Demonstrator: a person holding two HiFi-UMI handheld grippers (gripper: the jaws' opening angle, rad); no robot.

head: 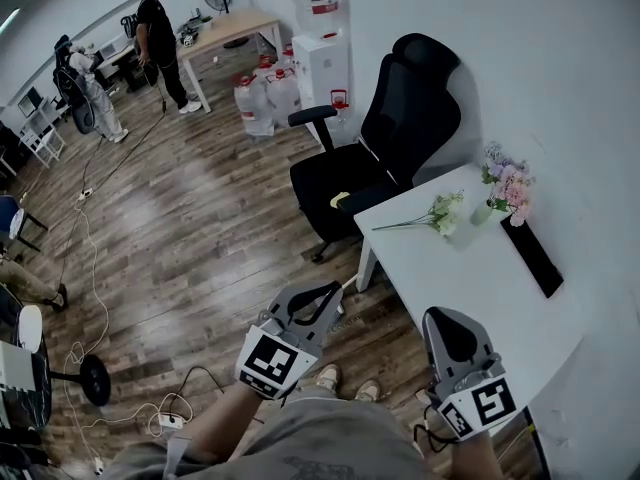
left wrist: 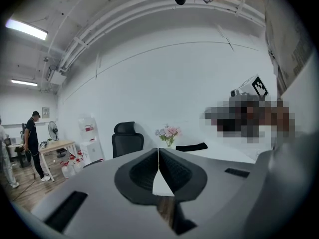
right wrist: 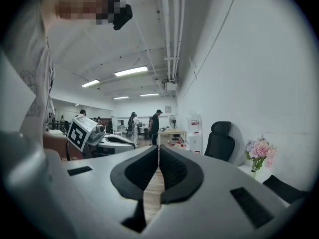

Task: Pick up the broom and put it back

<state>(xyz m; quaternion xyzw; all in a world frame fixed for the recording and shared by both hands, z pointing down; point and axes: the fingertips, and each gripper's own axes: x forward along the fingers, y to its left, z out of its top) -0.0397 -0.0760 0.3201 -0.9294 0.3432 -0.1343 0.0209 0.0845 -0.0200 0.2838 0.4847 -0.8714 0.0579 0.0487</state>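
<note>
The broom cannot be made out in any of the three views, so its place cannot be told. The left gripper (left wrist: 158,151) has its two black ribbed jaws pressed together at the tips with nothing between them, and the right gripper (right wrist: 158,147) likewise has its jaws closed on nothing. In the head view both are held low over the brown wood-plank floor (head: 200,228), near the corner of a white rectangular table (head: 470,278) whose far right edge is lost in the dark rim of the picture. The person's arms are cut off at the bottom, and only the toes of a pair of light shoes (head: 327,376) show between the grippers. On the table stand a small vase of pink flowers (head: 506,184), a loose white flower stem (head: 432,214) lying flat, and a flat black rectangular object (head: 531,254) too dark to identify. A black high-backed office chair (head: 400,128) stands just beside the table. Past it a white water dispenser (head: 322,53) stands by the wall, with clear water jugs (head: 262,96) near it on the floor. Farther off a person in black clothing (head: 158,38) stands by a light wooden table (head: 225,26). Thin cables (head: 78,258) trail across the floor at the left; their ends are hard to follow.
</note>
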